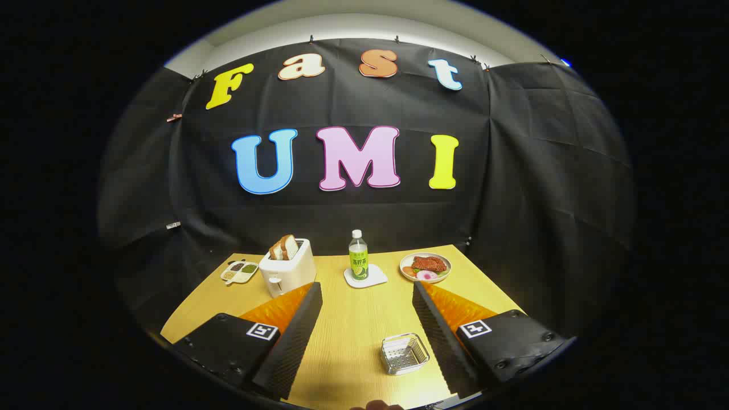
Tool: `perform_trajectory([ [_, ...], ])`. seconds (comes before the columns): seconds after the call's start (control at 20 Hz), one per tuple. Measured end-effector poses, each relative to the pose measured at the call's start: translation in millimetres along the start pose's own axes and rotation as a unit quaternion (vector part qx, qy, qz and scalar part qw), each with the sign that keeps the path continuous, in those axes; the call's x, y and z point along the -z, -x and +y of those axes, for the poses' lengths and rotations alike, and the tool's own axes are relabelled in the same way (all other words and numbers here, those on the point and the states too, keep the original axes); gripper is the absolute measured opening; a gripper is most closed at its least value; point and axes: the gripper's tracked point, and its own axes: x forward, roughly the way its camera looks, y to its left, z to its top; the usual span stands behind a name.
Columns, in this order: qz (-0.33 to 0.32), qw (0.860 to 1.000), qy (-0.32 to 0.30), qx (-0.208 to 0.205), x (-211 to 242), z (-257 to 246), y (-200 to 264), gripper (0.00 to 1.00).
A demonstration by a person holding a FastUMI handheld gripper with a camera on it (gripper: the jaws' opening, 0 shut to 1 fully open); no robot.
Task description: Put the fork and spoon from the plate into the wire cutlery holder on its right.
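**A:** What lies ahead of the handheld two-finger gripper [364, 302]?

**B:** Its two black ribbed fingers [296, 330] stand wide apart, holding nothing. Between them, close to the right finger, sits the small square wire cutlery holder [404, 353] on the pale wooden table [353, 319]. Beyond the fingertips are a white toaster with bread slices [286, 265], a green-labelled plastic bottle [358, 255] on a white coaster, and a round plate of food [425, 267].

**A:** And the fork and spoon?

**B:** I cannot make them out; the plate they lie on should be left of the holder, likely hidden by the left finger or below the view.

**A:** So how to start well?

**B:** Probably tilt down and leftward to find the plate, keeping the fingers spread.
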Motion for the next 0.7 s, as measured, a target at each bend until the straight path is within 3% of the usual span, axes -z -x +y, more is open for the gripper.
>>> perform_trajectory([
  [0.7,0.000,1.000,-0.003,-0.010,4.0,18.8,-9.8,0.99],
])
